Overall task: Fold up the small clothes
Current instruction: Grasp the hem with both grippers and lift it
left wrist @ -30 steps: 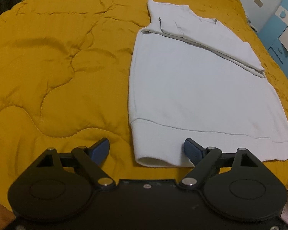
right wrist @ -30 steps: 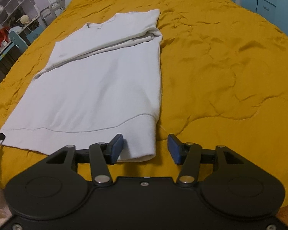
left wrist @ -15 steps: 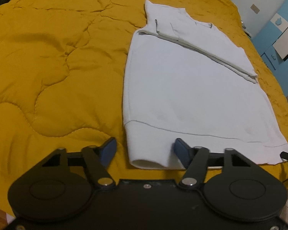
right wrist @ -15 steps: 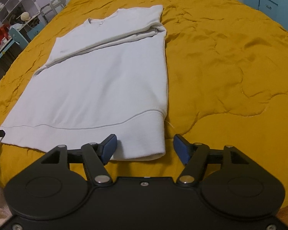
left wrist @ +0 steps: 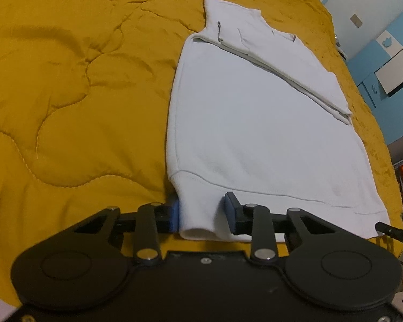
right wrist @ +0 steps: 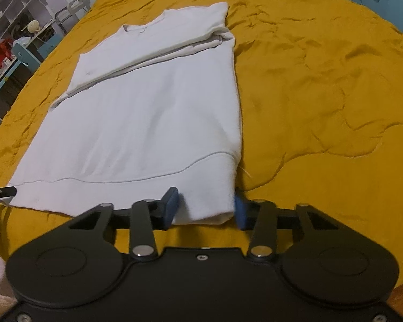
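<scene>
A white sweatshirt (left wrist: 255,123) lies flat on the yellow quilt (left wrist: 67,80), its sleeves folded across the chest. It also shows in the right wrist view (right wrist: 147,118). My left gripper (left wrist: 202,213) is open, its blue pads either side of the hem's near left corner. My right gripper (right wrist: 205,206) is open, its pads either side of the hem's near right corner. In both views the hem corner sits between the jaws, and the pads still stand apart.
The quilt (right wrist: 322,80) covers the whole bed. Blue drawers (left wrist: 370,91) and a wall stand off the bed's right side. Shelves and a small desk (right wrist: 18,40) stand beyond the left side. The other gripper's tip (left wrist: 387,226) shows at the hem's far corner.
Both grippers have moved forward onto the hem corners, and their jaws have narrowed around the fabric. The sweatshirt itself has not moved.
</scene>
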`<state>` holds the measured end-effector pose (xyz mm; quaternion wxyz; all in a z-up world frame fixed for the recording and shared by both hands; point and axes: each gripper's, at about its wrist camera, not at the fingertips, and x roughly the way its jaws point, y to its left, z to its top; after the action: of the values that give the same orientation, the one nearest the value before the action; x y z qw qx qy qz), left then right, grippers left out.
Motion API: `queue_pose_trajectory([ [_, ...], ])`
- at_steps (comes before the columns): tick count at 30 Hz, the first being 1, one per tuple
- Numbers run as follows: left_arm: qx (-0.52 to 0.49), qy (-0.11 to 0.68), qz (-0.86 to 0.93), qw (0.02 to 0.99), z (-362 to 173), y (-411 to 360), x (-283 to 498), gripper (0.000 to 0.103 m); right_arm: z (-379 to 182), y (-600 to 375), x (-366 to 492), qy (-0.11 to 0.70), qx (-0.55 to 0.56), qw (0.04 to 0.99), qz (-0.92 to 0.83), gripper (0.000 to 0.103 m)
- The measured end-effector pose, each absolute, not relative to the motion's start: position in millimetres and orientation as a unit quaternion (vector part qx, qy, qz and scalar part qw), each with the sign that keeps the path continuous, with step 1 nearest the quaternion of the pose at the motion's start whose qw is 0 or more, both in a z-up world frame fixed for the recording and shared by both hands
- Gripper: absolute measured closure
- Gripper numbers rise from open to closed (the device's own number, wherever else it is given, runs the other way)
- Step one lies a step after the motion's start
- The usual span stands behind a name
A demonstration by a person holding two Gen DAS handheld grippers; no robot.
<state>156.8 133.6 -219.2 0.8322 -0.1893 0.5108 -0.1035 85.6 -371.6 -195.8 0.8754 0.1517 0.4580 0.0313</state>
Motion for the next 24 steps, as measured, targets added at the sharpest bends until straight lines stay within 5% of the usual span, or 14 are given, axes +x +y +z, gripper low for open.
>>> queue_pose_trajectory([
  [3,-0.2,0.513,-0.105,0.828,-219.6,135.2,157.2,0.09,-196.6,-374.0,86.3,0.46,0.16,0.873,0.035,0.075],
  [7,-0.209,0.516,-0.101,0.825,-218.1,136.7,158.7,0.099,-195.0,-380.3,87.7,0.461,0.182,0.868,0.042,0.091],
  [24,-0.216,0.475,-0.122,0.844,-160.2,133.5,200.4,0.101,-144.1,-401.0,126.9,0.406,0.255,0.875,0.065,0.095],
])
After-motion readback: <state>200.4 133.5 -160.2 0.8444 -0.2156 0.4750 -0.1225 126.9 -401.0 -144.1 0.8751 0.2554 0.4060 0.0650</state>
